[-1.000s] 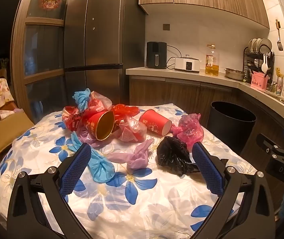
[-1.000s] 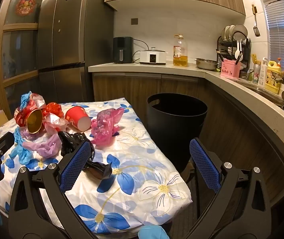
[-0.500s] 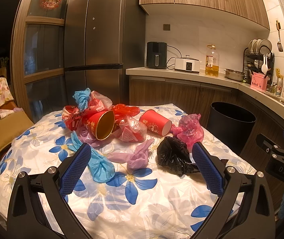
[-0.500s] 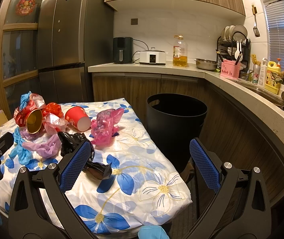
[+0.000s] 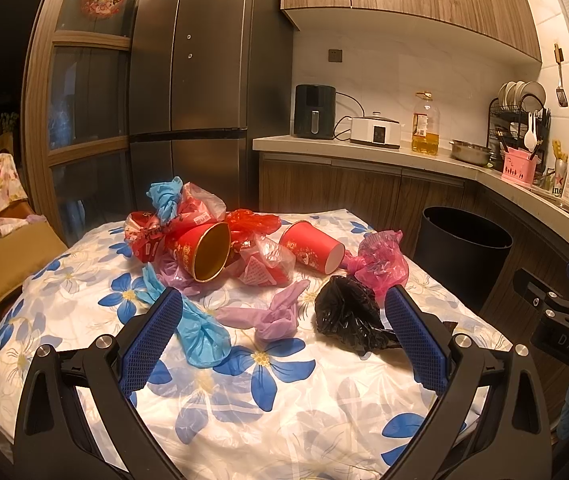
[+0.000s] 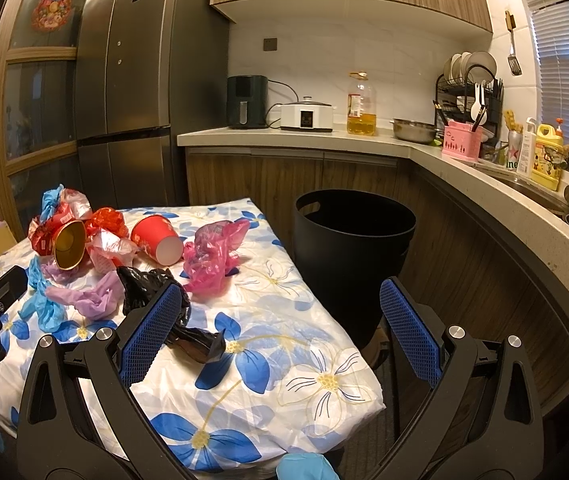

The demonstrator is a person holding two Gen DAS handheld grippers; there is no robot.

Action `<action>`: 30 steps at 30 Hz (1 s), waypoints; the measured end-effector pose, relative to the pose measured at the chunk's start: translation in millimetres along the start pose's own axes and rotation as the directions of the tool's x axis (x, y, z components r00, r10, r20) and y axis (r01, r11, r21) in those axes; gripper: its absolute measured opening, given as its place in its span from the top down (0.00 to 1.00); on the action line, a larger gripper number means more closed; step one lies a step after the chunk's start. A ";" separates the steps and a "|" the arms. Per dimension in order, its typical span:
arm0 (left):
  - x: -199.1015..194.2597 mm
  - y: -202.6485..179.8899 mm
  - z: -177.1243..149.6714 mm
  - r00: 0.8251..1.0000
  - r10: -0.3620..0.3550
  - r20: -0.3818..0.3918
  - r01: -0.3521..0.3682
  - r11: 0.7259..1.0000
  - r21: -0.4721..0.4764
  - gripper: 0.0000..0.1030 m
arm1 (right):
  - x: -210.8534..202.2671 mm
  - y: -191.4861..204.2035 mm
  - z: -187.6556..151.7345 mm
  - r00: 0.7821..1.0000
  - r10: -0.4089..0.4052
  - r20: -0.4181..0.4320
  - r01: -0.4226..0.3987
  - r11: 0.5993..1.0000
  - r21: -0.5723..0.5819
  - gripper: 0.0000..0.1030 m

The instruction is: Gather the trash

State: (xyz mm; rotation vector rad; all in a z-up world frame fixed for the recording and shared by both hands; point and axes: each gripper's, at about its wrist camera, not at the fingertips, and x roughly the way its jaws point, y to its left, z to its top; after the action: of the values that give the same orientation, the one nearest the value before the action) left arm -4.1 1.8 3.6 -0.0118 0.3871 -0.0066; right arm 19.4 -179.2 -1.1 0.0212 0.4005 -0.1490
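Trash lies on the flowered tablecloth (image 5: pixel 268 396): a black plastic bag (image 5: pixel 348 316), a pink bag (image 5: pixel 384 264), a purple bag (image 5: pixel 272 316), a blue bag (image 5: pixel 200 332), two red paper cups (image 5: pixel 204 252) (image 5: pixel 312 246) on their sides and red wrappers (image 5: pixel 144 236). My left gripper (image 5: pixel 284 340) is open and empty, hovering before the purple and black bags. My right gripper (image 6: pixel 280 332) is open and empty at the table's right edge, with the black bag (image 6: pixel 152 288) by its left finger. A black bin (image 6: pixel 352 236) stands right of the table.
A fridge (image 5: pixel 204 92) stands behind the table. The kitchen counter (image 6: pixel 464 172) runs along the back and right, with appliances, an oil bottle and a dish rack. A chair with a cushion (image 5: pixel 8 256) is at the left.
Both grippers have barely moved; the views are almost the same. The trash lies as before.
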 end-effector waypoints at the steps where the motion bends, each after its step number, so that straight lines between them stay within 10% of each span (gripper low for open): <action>1: -0.1 0.2 0.0 1.000 0.000 0.000 0.000 1.000 -0.001 0.06 | 0.1 0.4 -0.8 1.000 0.001 0.001 -0.001 1.000 0.000 0.05; 30: 0.3 2.0 0.1 1.000 -0.001 -0.001 0.001 1.000 -0.006 0.06 | -0.4 1.1 1.4 1.000 0.002 0.002 -0.002 1.000 -0.003 0.05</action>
State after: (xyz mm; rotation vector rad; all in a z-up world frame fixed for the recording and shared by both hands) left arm -3.7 3.8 3.5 -0.0180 0.3886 -0.0069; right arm 19.8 -178.1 0.3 0.0188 0.3983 -0.1468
